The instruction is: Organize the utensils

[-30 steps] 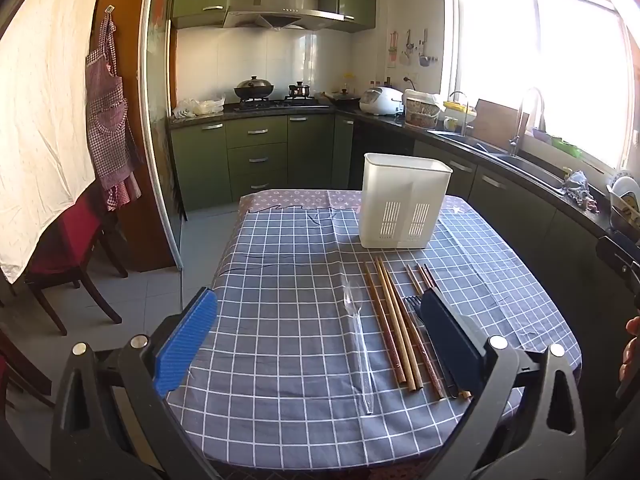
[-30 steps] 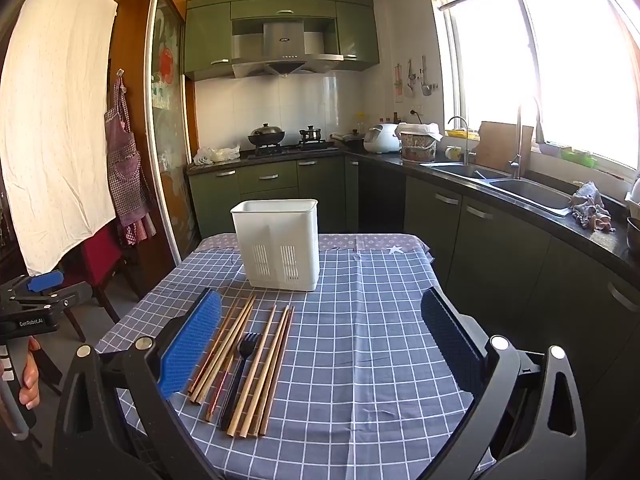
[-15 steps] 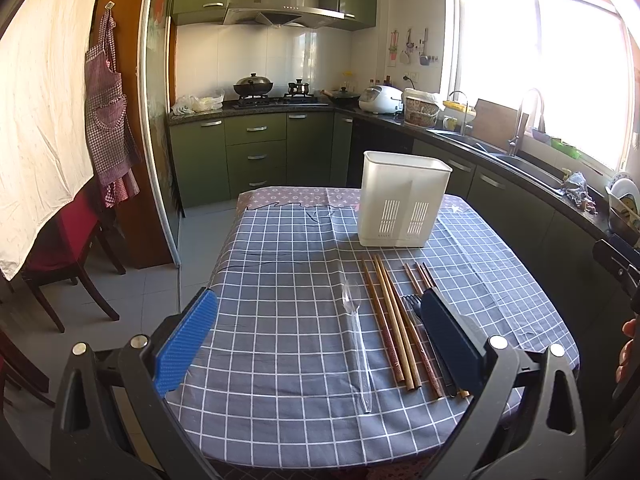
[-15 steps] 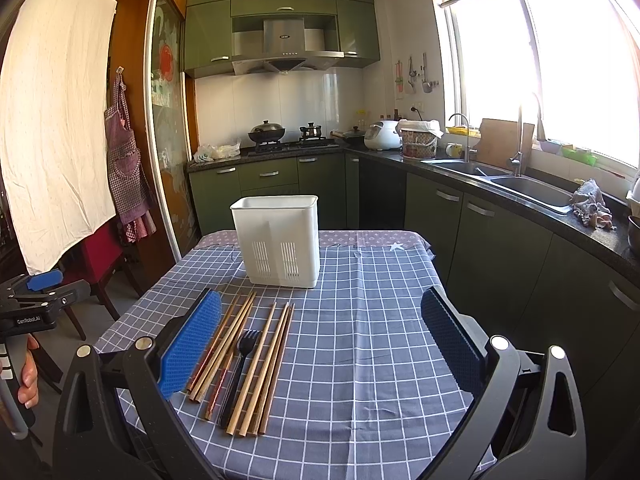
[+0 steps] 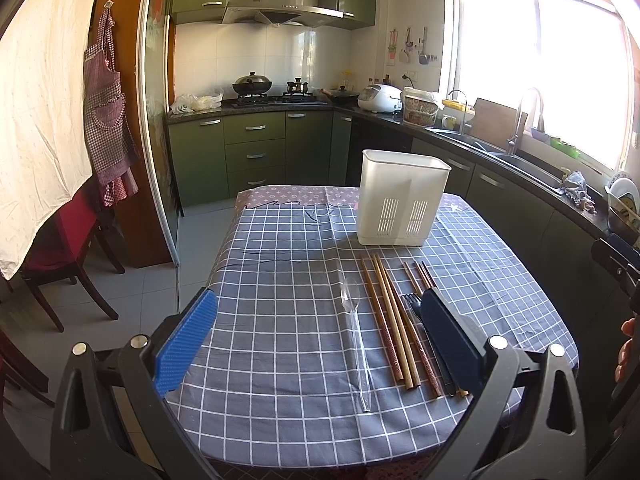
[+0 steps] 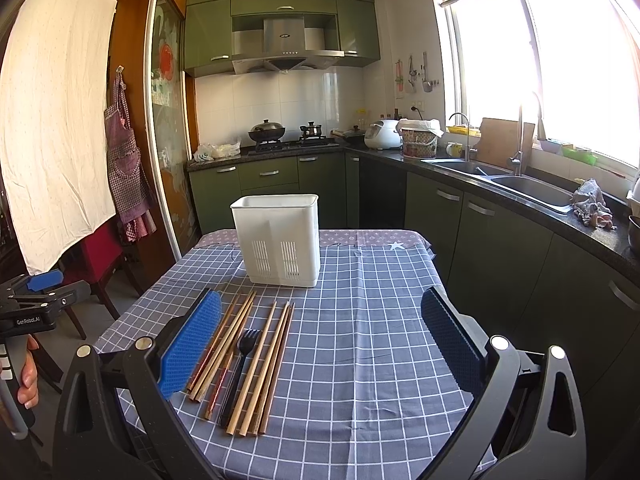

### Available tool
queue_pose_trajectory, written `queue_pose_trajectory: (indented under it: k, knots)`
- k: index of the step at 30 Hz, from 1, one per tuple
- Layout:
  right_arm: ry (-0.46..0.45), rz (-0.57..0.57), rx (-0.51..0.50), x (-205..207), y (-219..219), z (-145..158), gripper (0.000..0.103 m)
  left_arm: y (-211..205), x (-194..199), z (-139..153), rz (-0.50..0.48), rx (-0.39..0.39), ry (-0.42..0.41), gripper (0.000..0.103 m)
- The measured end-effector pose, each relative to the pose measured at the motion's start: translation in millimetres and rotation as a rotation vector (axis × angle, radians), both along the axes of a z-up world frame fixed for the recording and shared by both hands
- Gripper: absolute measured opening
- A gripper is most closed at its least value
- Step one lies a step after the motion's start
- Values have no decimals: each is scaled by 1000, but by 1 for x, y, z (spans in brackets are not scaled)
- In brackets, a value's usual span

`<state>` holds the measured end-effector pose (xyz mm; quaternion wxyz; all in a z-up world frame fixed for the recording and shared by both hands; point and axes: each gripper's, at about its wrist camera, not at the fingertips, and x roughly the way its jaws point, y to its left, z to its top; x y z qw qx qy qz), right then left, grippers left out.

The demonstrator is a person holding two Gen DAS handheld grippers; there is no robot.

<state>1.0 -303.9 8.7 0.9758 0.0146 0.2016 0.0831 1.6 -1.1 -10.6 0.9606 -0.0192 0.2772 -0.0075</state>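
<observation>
Nothing sorted yet: chopsticks [image 6: 240, 360], fork [image 6: 240, 364], clear spoon [image 5: 354, 332] on surface [image 6: 360, 360]; caddy [image 6: 280, 240] looks empty. Left tool [image 5: 316, 344] and right tool [image 6: 320, 344] gape wide, holding nothing.

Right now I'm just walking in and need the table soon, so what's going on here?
A person holds a hand-held gripper in each hand above the checked tablecloth. Both the left hand-held gripper and the right hand-held gripper are open and hold nothing. The chopsticks, black fork and clear spoon lie flat in front of the white utensil holder. Nothing is seen sticking out of the holder.
</observation>
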Motion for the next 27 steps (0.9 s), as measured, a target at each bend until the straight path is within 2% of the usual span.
queue_pose_trajectory:
  k: [27]
  knots:
    - [4,6,5,0,2,4,99,2,0,-1,0,0,4,97]
